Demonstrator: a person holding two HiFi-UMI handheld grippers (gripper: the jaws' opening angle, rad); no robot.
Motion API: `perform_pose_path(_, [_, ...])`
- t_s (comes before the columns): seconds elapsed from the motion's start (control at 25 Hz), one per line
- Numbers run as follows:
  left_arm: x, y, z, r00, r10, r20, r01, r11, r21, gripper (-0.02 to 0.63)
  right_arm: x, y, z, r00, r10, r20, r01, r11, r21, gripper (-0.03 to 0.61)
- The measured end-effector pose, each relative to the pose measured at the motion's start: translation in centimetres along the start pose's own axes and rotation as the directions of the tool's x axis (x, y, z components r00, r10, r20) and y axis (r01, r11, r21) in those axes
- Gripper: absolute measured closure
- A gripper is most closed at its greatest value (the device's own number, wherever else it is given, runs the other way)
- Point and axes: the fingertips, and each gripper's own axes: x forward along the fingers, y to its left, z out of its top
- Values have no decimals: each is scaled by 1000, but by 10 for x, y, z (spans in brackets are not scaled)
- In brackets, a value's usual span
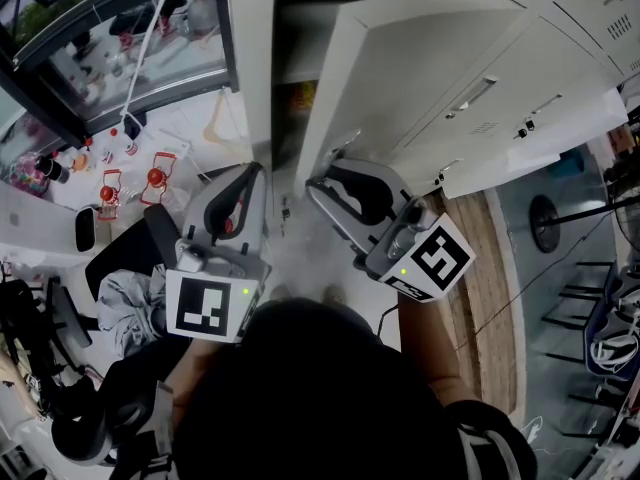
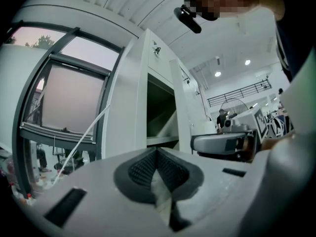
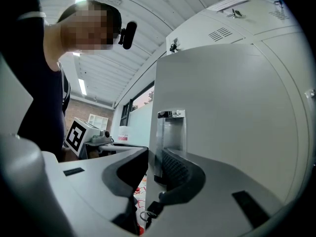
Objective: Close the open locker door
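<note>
The white locker door [image 1: 400, 58] stands swung out from the dark open compartment [image 1: 295, 28]. My right gripper [image 1: 322, 183] is at the door's free edge. In the right gripper view its jaws [image 3: 155, 164] straddle that edge of the door [image 3: 222, 107], just below the recessed latch [image 3: 170, 132], and the pads press on it. A small key ring [image 3: 145, 215] hangs low between the jaws. My left gripper [image 1: 255, 173] hovers left of the door, shut with nothing in it [image 2: 157, 154], and points at the open compartment [image 2: 160, 117].
More shut lockers [image 1: 560, 68] run to the right. A desk [image 1: 200, 118] with red-capped items [image 1: 155, 178] sits at the left under a window [image 1: 120, 38]. A dark chair [image 1: 150, 258] stands nearby. A floor fan [image 1: 545, 223] is at the right.
</note>
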Motion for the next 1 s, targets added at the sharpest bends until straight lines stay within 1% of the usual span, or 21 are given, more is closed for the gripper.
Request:
perform_pose_path(0.16, [2, 2, 1, 1000, -5, -3, 5, 1000, -13, 612, 5, -2, -1, 1000, -6, -2, 6, 1000, 1, 483])
perform_pose_path(0.44, [4, 8, 0, 1000, -6, 10, 6, 1000, 0, 612, 12, -6, -2, 1000, -15, -1, 15, 1000, 3, 486])
perform_pose_path(0.64, [5, 9, -3, 1000, -11, -9, 11, 1000, -22, 612, 18, -11, -3, 1000, -19, -1, 19, 1000, 6, 489])
perform_pose_path(1.0, [9, 14, -5, 1000, -8, -14, 8, 1000, -30, 612, 25, -19, -3, 1000, -30, 4, 30, 999, 14, 497])
